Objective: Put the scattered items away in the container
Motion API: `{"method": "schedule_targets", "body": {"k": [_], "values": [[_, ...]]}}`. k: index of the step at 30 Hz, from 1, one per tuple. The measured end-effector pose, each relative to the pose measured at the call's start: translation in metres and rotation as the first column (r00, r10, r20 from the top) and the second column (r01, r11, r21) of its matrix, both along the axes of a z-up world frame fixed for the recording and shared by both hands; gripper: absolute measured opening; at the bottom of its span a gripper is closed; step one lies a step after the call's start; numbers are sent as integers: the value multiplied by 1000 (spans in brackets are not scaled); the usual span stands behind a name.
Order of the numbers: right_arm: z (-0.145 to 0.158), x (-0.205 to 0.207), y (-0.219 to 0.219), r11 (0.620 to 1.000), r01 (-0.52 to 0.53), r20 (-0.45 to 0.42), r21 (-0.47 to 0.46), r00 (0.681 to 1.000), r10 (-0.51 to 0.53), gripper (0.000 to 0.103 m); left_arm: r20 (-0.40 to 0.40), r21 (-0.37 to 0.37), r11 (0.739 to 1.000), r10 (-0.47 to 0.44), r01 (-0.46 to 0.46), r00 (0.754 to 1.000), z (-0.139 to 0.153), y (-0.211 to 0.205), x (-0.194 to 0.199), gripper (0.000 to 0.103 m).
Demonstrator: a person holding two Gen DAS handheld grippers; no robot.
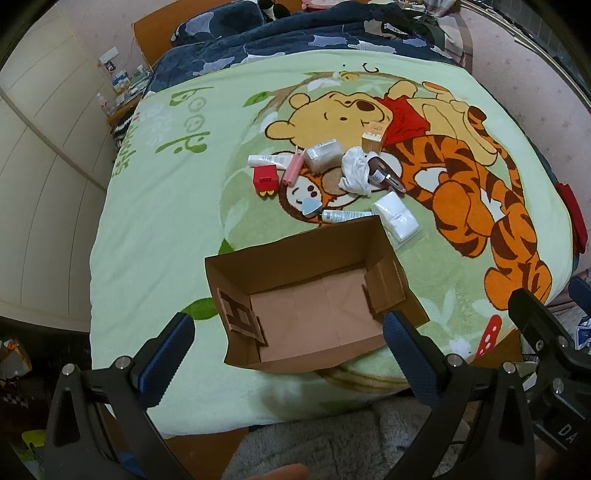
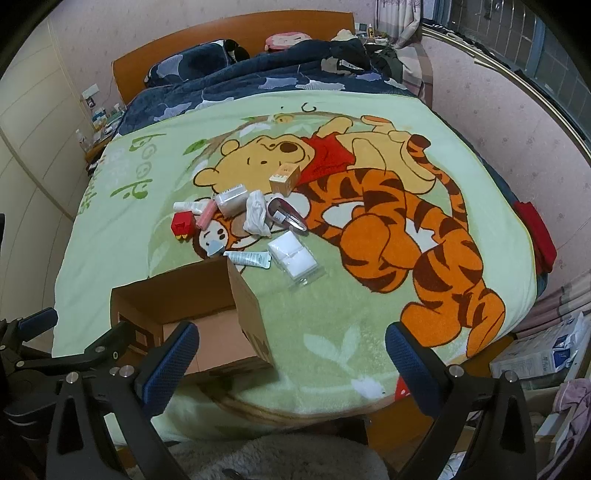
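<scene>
An open brown cardboard box (image 1: 258, 266) stands empty on the green cartoon blanket near the bed's foot; it also shows in the right wrist view (image 2: 251, 306). Beyond it lie scattered items: a red toy block (image 1: 265, 179), a pink tube (image 1: 291, 169), a white tube (image 1: 264, 160), a clear packet (image 1: 323, 155), a white crumpled cloth (image 1: 355, 170), an orange carton (image 1: 373, 137), a dark red hair clip (image 1: 386, 173), a grey tube (image 1: 345, 215), a white pad pack (image 1: 395, 218) and a blue triangle (image 1: 309, 207). My left gripper (image 1: 288, 336) is open above the box's near side. My right gripper (image 2: 291, 347) is open to the right of the box.
The blanket (image 1: 166, 221) covers a bed with a wooden headboard (image 2: 236, 33) and a dark blue duvet (image 2: 258, 85) at the far end. White wardrobes (image 1: 37, 166) stand on the left. A red cloth (image 2: 537, 232) hangs at the right edge. Boxes and bags (image 2: 543, 354) sit on the floor at right.
</scene>
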State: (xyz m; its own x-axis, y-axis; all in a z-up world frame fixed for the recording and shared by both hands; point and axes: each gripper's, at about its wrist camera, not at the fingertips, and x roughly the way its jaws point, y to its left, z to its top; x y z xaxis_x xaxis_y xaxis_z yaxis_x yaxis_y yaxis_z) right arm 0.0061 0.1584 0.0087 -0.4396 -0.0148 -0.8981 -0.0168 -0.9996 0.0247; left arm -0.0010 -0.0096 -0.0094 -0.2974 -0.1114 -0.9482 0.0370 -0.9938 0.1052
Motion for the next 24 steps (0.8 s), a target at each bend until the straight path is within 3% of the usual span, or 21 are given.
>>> {"method": "schedule_targets", "body": {"k": [24], "values": [[0,5,-5,1000,-26,3,7,1000,26,103,1,2,1000,14,-14,1000,0,-4,6,103]]}}
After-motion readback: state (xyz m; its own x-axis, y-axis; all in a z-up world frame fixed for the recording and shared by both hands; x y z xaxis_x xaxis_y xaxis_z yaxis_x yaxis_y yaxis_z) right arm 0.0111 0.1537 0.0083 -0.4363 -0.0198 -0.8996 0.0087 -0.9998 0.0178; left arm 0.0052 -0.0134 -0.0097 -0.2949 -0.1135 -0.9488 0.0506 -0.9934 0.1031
